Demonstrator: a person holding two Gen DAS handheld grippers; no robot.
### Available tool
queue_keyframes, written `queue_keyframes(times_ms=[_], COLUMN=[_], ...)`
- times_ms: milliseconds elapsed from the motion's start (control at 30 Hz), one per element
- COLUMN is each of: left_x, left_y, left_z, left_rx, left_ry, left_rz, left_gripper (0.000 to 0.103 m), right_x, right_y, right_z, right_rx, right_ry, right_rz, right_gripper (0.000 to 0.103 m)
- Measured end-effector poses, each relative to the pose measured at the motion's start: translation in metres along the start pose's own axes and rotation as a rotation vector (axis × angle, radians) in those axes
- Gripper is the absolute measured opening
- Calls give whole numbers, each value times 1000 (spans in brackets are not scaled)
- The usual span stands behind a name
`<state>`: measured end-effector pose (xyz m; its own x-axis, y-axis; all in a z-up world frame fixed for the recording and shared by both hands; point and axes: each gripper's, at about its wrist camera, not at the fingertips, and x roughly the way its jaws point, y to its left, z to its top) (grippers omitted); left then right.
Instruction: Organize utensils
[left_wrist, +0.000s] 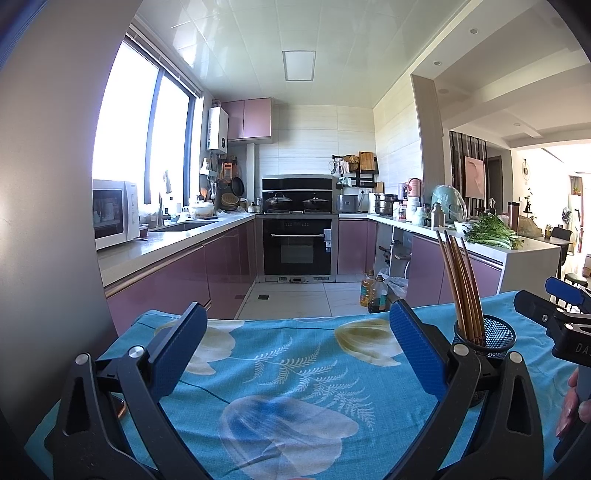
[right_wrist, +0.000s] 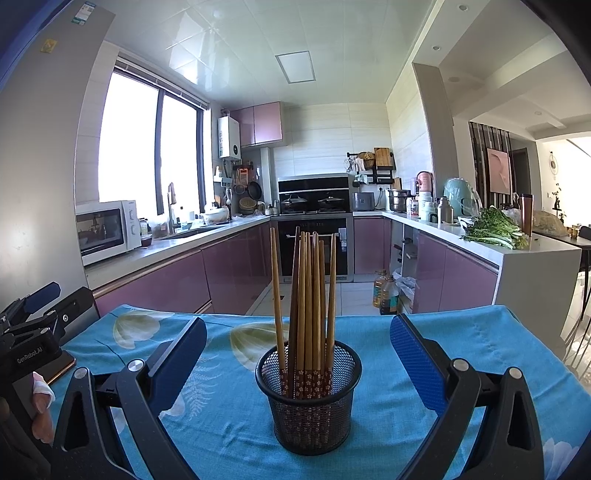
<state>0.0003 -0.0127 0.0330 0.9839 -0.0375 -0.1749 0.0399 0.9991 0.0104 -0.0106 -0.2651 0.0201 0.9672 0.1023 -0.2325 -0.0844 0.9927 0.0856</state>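
A black mesh cup (right_wrist: 308, 391) stands upright on the blue flowered tablecloth (right_wrist: 461, 343) and holds several wooden chopsticks (right_wrist: 303, 295), tips up. My right gripper (right_wrist: 298, 356) is open, its jaws wide apart on either side of the cup without touching it. In the left wrist view the cup (left_wrist: 491, 338) and chopsticks (left_wrist: 463, 284) stand to the right, just behind my right-hand finger. My left gripper (left_wrist: 298, 345) is open and empty above bare cloth (left_wrist: 288, 369). Each gripper shows at the edge of the other's view.
A phone with a copper edge (right_wrist: 61, 367) lies on the cloth at the left, by the left gripper. Beyond the table's far edge is a kitchen floor with oil bottles (right_wrist: 386, 293), purple cabinets and counters on both sides.
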Motion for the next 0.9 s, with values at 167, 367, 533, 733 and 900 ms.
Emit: queue_keyframes(times_ms=[167,367,533,733,900], left_x=[-1,-1,-1,-1,-1], left_y=[-1,-1,-1,-1,-4], left_z=[0,0,0,0,0], left_rx=[0,0,0,2,27], left_ry=[-1,-1,-2,-2,-10], left_rz=[0,1,0,-1,15], left_gripper=[97,97,97,97,97], right_x=[0,0,0,0,0], right_y=[0,0,0,0,0], right_z=[0,0,0,0,-1], right_rx=[-1,3,0,1,0], right_ry=[0,-1,0,1,1], right_rz=[1,1,-2,-2,-4], right_gripper=[96,96,96,96,96])
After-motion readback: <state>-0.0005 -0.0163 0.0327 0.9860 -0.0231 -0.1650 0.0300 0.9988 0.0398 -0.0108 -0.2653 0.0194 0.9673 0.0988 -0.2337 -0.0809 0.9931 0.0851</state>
